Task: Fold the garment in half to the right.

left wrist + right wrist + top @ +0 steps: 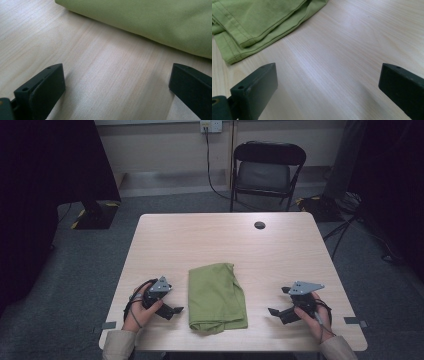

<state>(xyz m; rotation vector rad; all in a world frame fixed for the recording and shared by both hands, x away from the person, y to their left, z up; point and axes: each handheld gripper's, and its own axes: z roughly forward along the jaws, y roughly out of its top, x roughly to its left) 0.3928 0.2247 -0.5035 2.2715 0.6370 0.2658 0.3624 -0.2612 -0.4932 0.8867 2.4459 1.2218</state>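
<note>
A folded green cloth (216,296) lies on the near middle of the light wooden table (225,245). To its left rests my left gripper (175,310), open, jaws pointing at the cloth's left edge with bare table between them. To the cloth's right, my right gripper (277,301) is open too and aims at the cloth from a wider gap. In the left gripper view the cloth's smooth folded edge (155,22) runs across the top. The right gripper view has the cloth's hemmed layers (257,22) at the upper left. Nothing sits between either pair of jaws.
A small dark round disc (259,225) sits near the table's far edge. Beyond the table stands a black folding chair (267,170). Dark curtains and stand legs flank both sides. Grey tape marks (108,325) stick at the near corners.
</note>
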